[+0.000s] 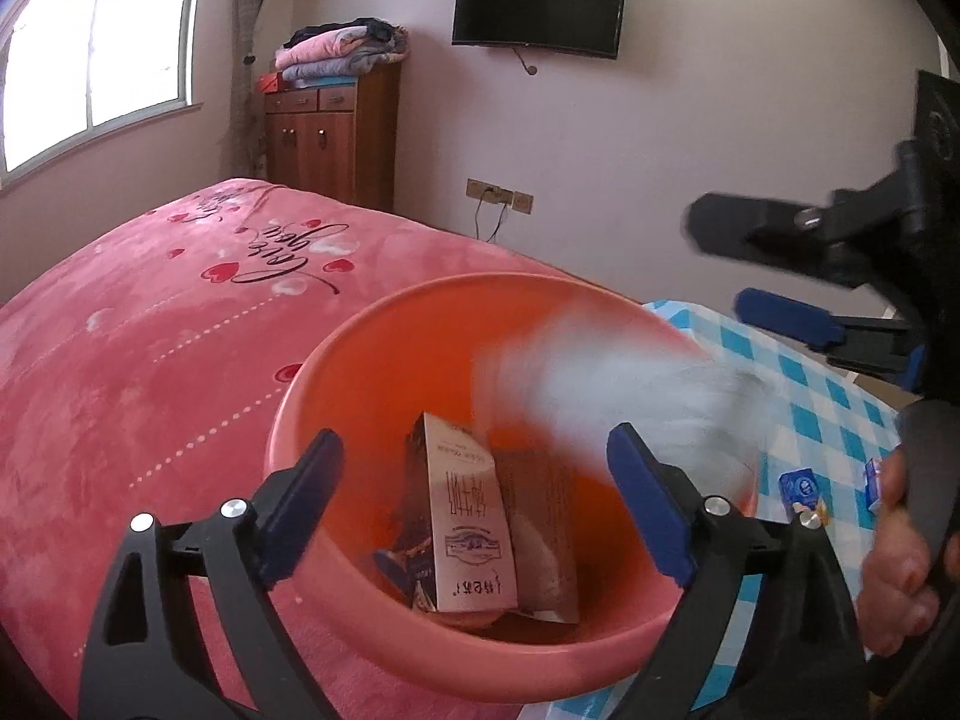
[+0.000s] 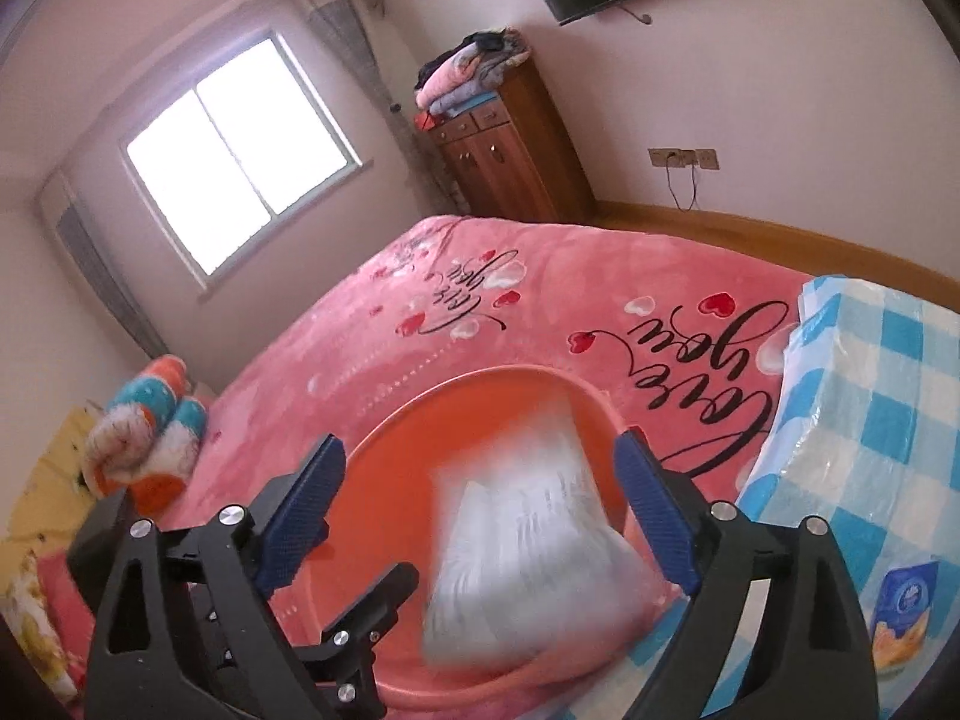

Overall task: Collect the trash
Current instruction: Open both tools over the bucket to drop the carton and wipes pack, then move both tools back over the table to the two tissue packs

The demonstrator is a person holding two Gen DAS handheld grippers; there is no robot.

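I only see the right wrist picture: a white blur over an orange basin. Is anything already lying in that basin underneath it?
Observer: Yes, the left wrist view shows a tan carton standing inside the orange basin.
Operator: Is my gripper holding the blur?
Observer: No, the right gripper stands open, apart from the white blur.
Operator: More boxes on the table?
Observer: A second small blue box beside the person's hand.
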